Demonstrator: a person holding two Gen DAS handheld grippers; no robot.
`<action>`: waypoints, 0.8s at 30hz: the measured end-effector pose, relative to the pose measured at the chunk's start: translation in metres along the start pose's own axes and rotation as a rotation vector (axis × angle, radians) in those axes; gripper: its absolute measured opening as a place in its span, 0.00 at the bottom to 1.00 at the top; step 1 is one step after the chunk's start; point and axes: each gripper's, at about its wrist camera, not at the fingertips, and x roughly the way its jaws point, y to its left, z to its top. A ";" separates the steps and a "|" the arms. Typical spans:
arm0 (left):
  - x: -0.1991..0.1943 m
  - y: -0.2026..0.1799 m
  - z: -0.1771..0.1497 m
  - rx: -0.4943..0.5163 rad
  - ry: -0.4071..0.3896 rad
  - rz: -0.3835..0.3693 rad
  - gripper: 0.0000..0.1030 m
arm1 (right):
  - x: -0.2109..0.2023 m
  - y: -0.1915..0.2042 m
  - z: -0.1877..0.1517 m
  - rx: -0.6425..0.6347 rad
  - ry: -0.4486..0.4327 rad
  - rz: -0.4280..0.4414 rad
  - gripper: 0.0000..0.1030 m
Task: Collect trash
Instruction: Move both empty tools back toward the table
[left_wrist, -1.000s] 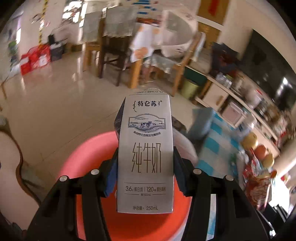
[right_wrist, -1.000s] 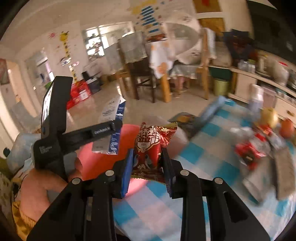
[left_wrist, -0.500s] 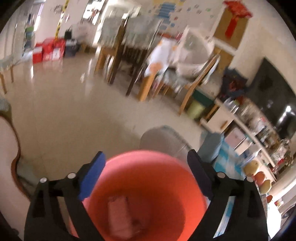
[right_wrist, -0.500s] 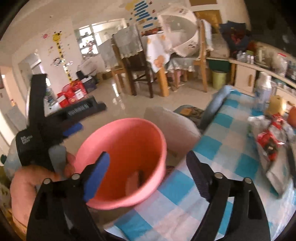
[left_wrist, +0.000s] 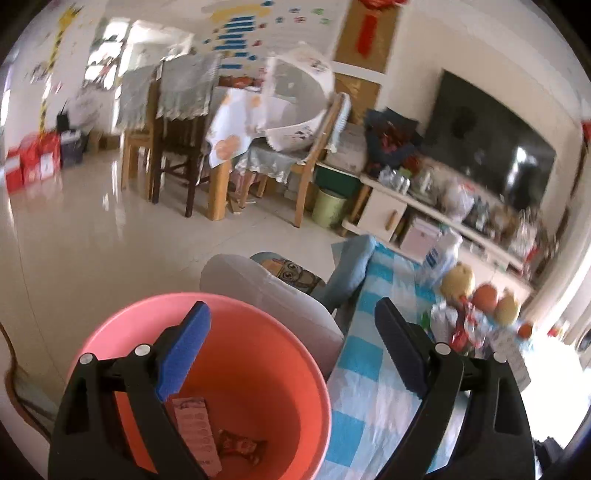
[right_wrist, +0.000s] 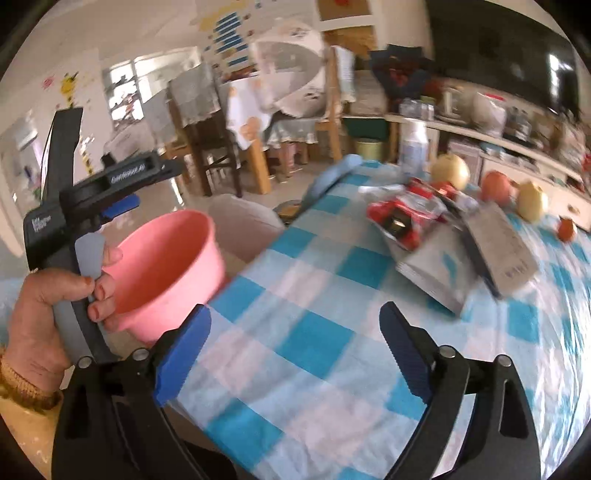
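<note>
A pink basin (left_wrist: 266, 354) stands beside the table's left edge; it also shows in the right wrist view (right_wrist: 173, 273). Inside it lie a milk carton (left_wrist: 195, 432) and a red snack wrapper (left_wrist: 240, 448). My left gripper (left_wrist: 291, 336) is open and empty above the basin; the right wrist view shows it from the side (right_wrist: 125, 188). My right gripper (right_wrist: 295, 336) is open and empty over the checked tablecloth (right_wrist: 317, 332), right of the basin. Red wrappers (right_wrist: 402, 218) and flat grey packets (right_wrist: 461, 266) lie on the table further right.
Several fruits (right_wrist: 495, 188) and a white bottle (right_wrist: 413, 147) stand at the table's far side. A grey padded stool (left_wrist: 258, 284) stands behind the basin. Dining chairs and a table (left_wrist: 207, 147) stand across the floor; a TV shelf (left_wrist: 461, 218) runs along the right.
My left gripper let go of the milk carton and my right let go of the red snack wrapper; both now lie in the basin. Both grippers opened, and the right one swung right over the table.
</note>
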 end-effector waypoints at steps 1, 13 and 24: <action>-0.001 -0.004 -0.002 0.024 0.001 0.003 0.88 | -0.005 -0.006 -0.003 0.016 -0.008 -0.008 0.92; -0.028 -0.065 -0.056 0.198 -0.056 -0.018 0.88 | -0.032 -0.026 -0.019 -0.047 -0.059 -0.061 0.93; -0.050 -0.101 -0.081 0.290 -0.018 -0.051 0.88 | -0.051 -0.063 -0.023 -0.020 -0.105 -0.094 0.93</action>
